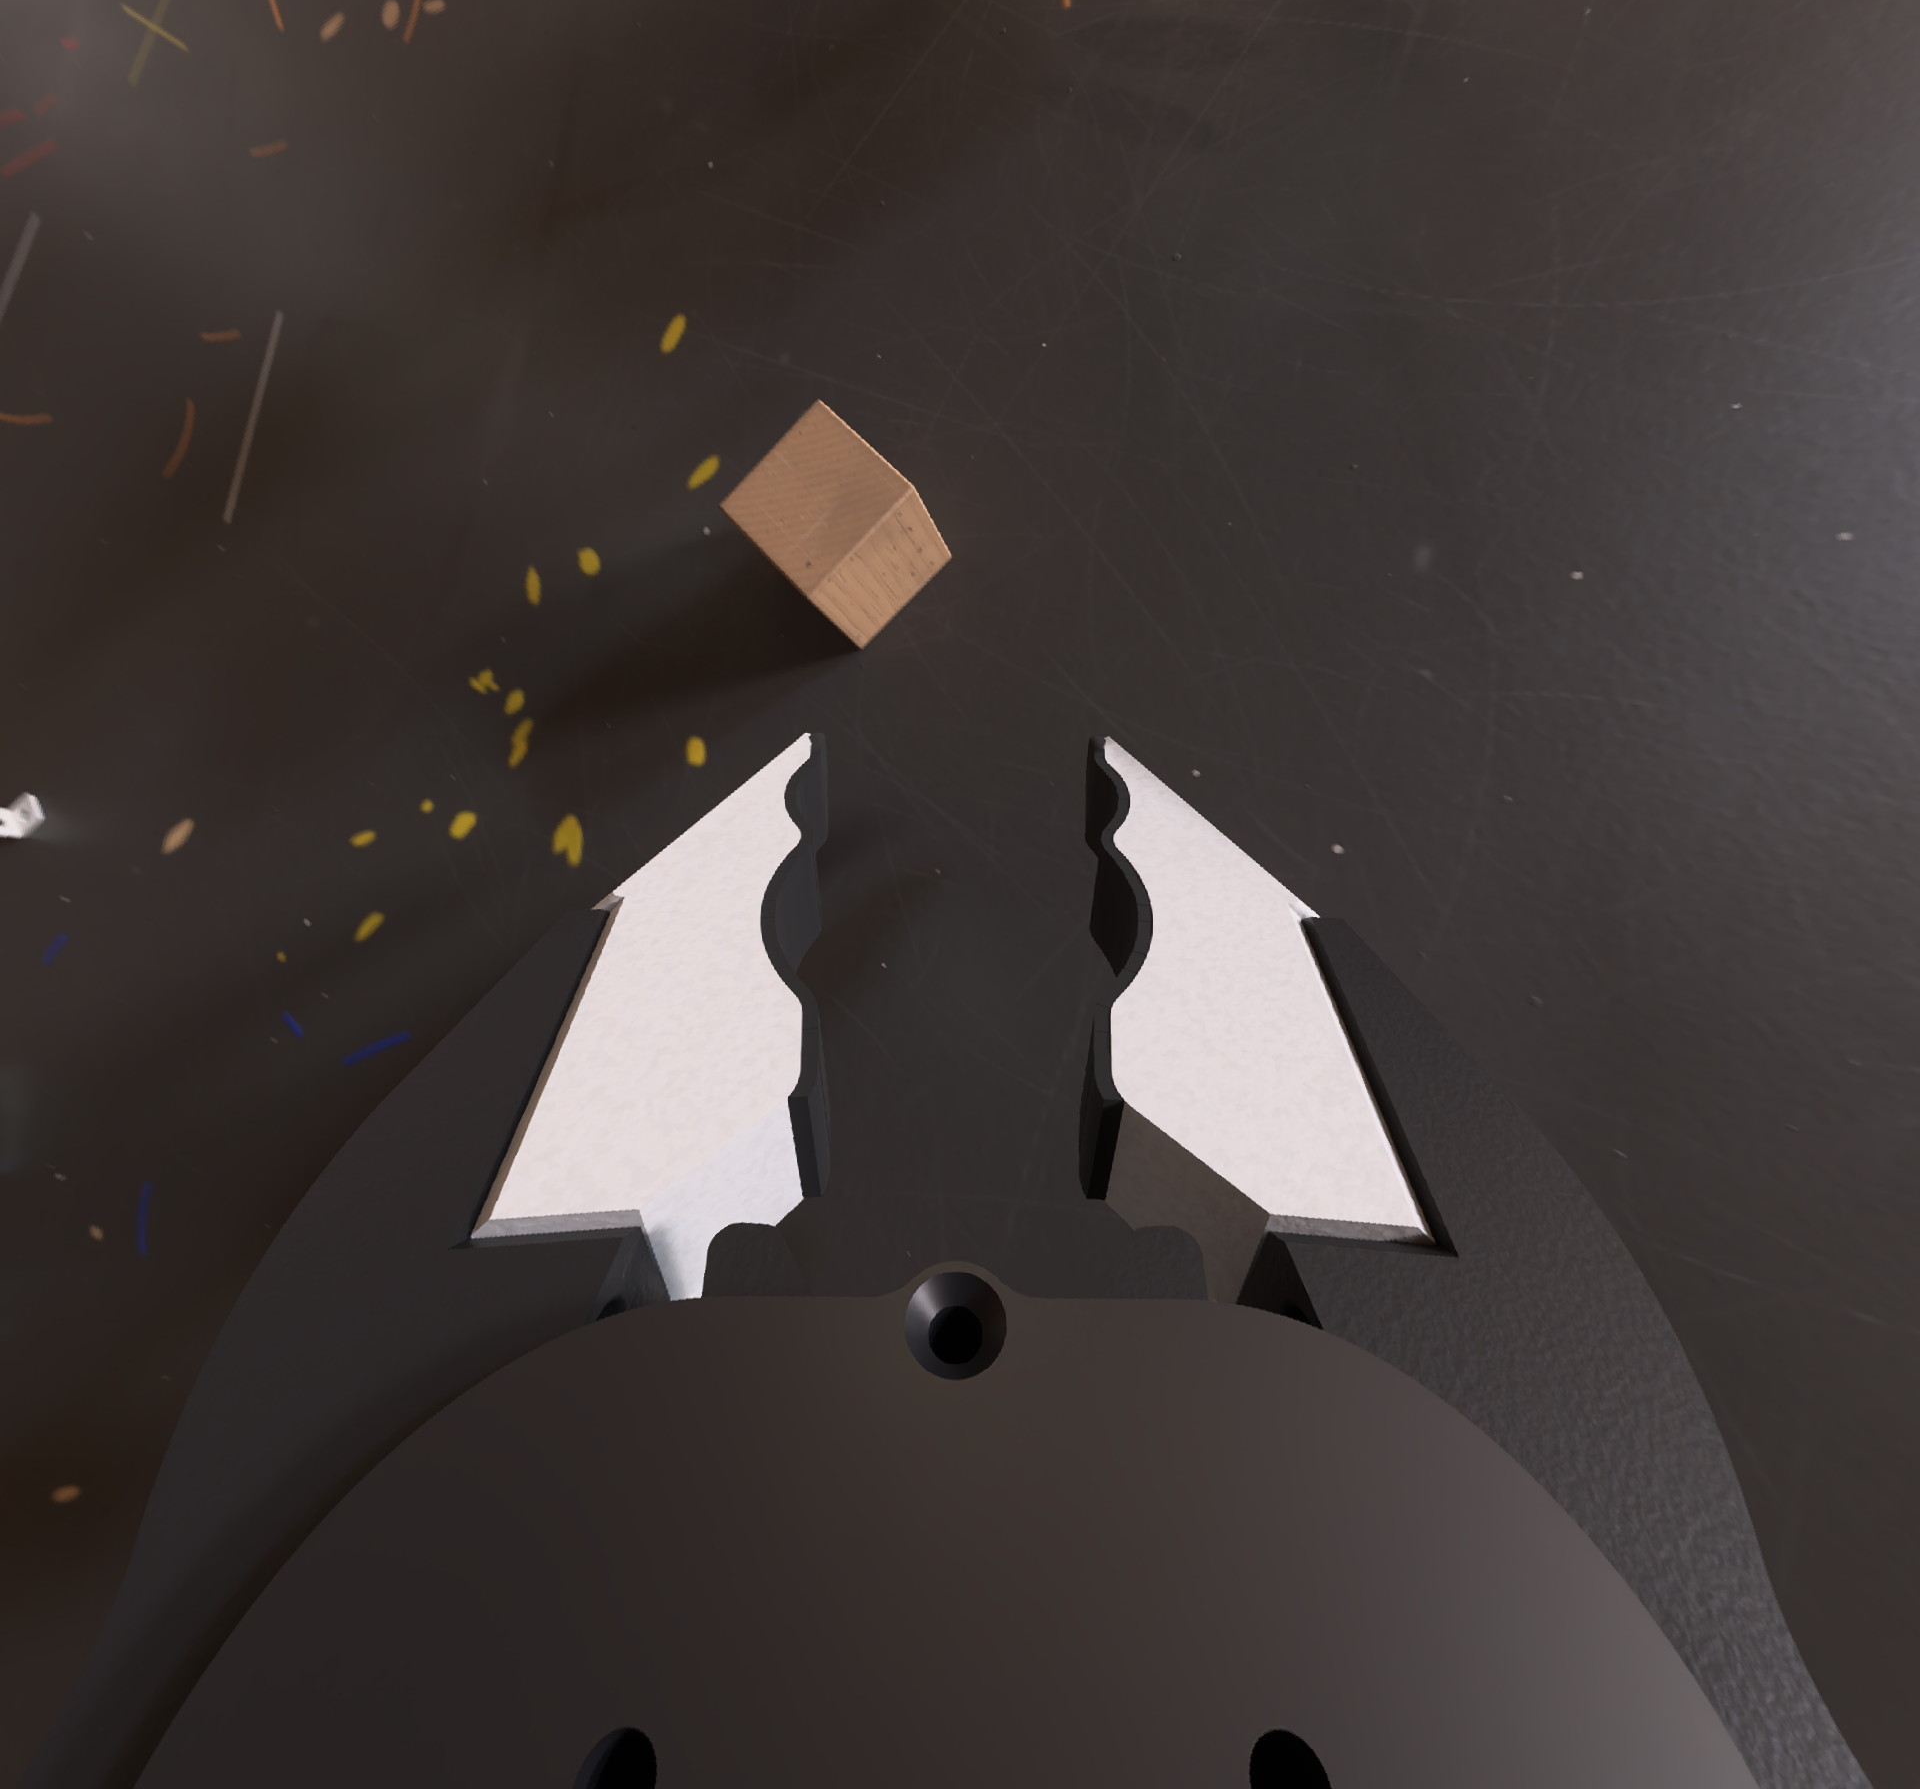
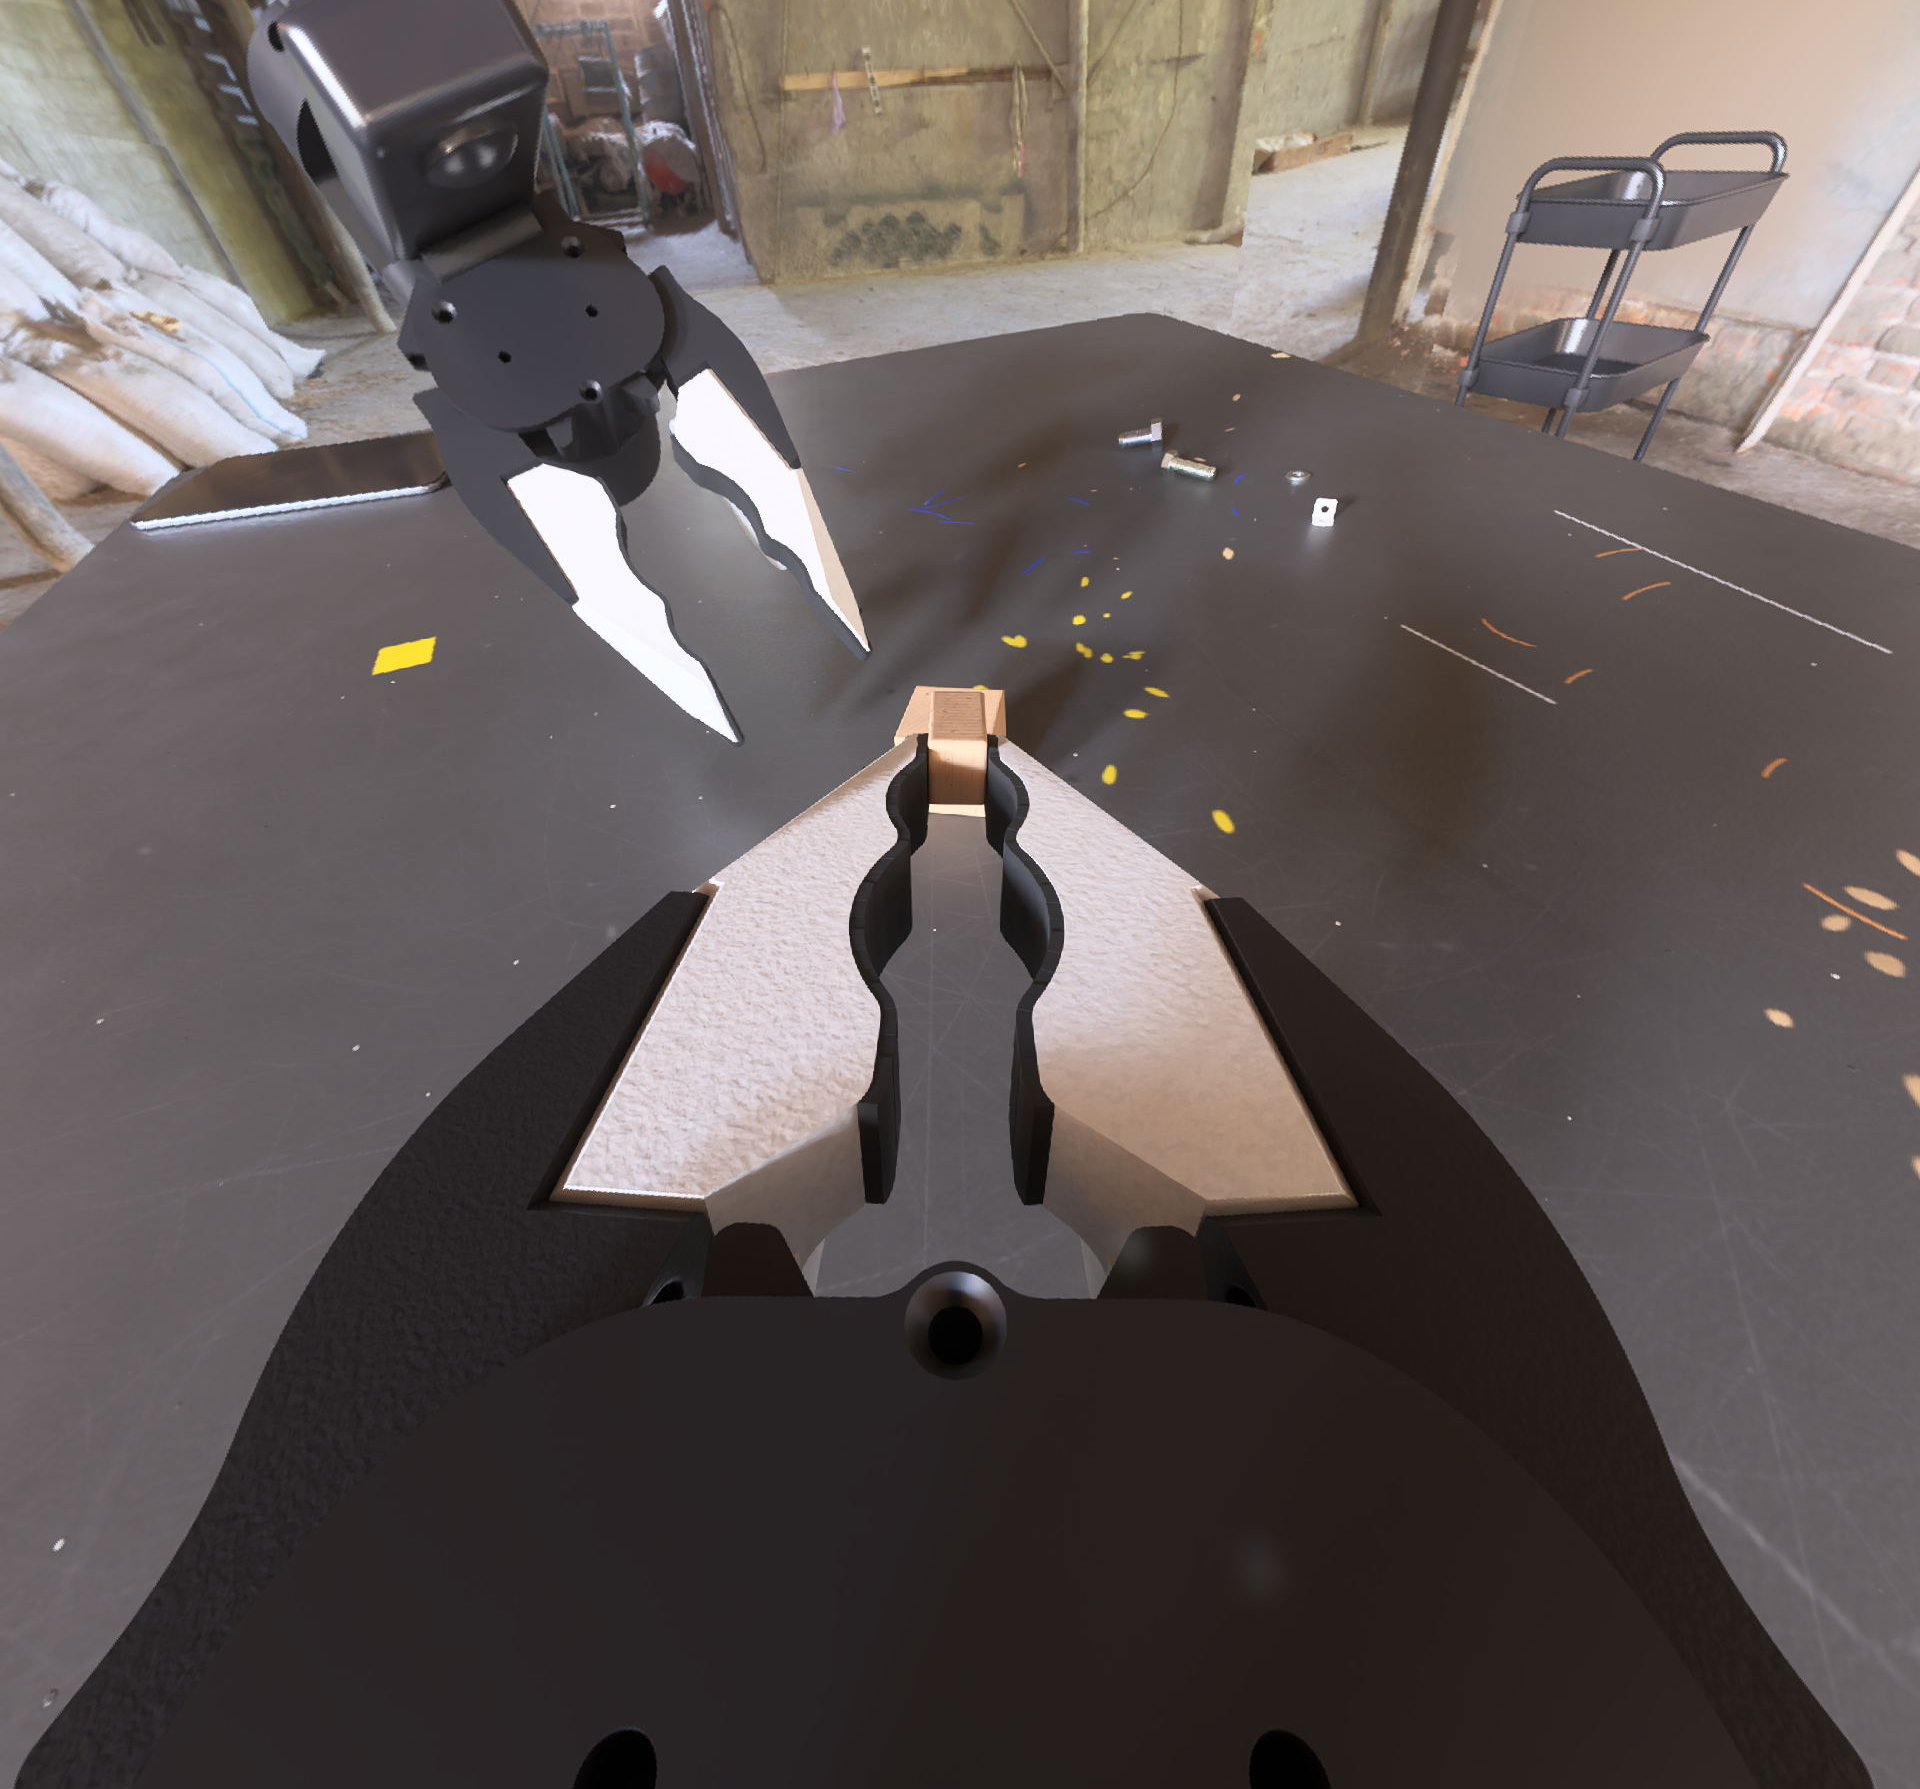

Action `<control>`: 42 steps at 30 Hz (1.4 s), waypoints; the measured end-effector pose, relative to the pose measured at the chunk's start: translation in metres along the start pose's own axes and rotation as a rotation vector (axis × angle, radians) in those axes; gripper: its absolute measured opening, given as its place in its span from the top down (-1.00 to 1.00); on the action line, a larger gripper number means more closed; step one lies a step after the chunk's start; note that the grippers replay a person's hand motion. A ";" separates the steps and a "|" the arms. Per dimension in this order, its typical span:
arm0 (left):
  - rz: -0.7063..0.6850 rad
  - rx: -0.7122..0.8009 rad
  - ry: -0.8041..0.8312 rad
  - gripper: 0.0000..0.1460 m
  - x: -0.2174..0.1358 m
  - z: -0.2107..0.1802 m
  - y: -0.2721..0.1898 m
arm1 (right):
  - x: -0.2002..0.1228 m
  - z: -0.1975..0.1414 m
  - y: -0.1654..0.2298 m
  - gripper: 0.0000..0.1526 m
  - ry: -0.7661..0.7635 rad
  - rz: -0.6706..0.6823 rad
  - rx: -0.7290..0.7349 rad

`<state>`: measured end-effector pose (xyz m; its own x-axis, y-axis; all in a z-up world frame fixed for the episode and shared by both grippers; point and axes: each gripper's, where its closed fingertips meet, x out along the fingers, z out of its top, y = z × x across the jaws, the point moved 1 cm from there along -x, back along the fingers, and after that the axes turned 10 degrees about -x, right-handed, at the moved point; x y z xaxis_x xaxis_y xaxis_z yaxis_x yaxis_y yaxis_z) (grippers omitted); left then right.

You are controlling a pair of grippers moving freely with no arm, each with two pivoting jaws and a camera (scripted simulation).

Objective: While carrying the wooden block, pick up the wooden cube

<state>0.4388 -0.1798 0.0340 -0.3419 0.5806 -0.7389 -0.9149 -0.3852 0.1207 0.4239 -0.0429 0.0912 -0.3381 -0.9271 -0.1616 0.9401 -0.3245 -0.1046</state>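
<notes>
My right claw (image 2: 954,752) grips the wooden block (image 2: 954,771) at its tips; my left claw (image 1: 956,752), jaws wide, hangs just short of the wooden cube (image 1: 836,524) on the table (image 1: 1455,389).

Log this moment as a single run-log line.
left gripper: open, empty, above table | wooden cube: on table, ungrasped | right gripper: shut on wooden block
</notes>
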 end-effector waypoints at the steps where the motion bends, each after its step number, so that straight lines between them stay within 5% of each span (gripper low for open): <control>1: -0.014 -0.019 0.006 0.30 -0.002 -0.002 -0.002 | -0.001 0.000 0.001 0.88 -0.001 0.001 -0.003; 12: -0.025 -0.092 0.034 0.44 -0.002 -0.014 -0.011 | -0.005 -0.003 0.001 0.88 0.005 -0.005 -0.013; 25: -0.032 -0.339 -0.076 0.32 0.003 0.004 -0.014 | -0.007 -0.004 0.001 0.88 0.008 -0.009 -0.015; 31: 0.088 -0.334 0.007 0.28 0.006 -0.007 -0.015 | -0.006 -0.004 0.001 0.88 0.007 -0.008 -0.013; 36: 0.127 -0.286 0.024 0.54 0.006 -0.005 -0.016 | -0.006 -0.004 0.001 0.88 0.007 -0.007 -0.014; 42: 0.124 -0.257 0.005 0.58 0.006 -0.004 -0.013 | -0.007 -0.003 0.003 0.88 0.005 0.003 -0.024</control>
<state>0.4499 -0.1739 0.0249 -0.4466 0.5145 -0.7320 -0.7815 -0.6227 0.0391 0.4286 -0.0365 0.0888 -0.3360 -0.9270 -0.1665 0.9396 -0.3176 -0.1275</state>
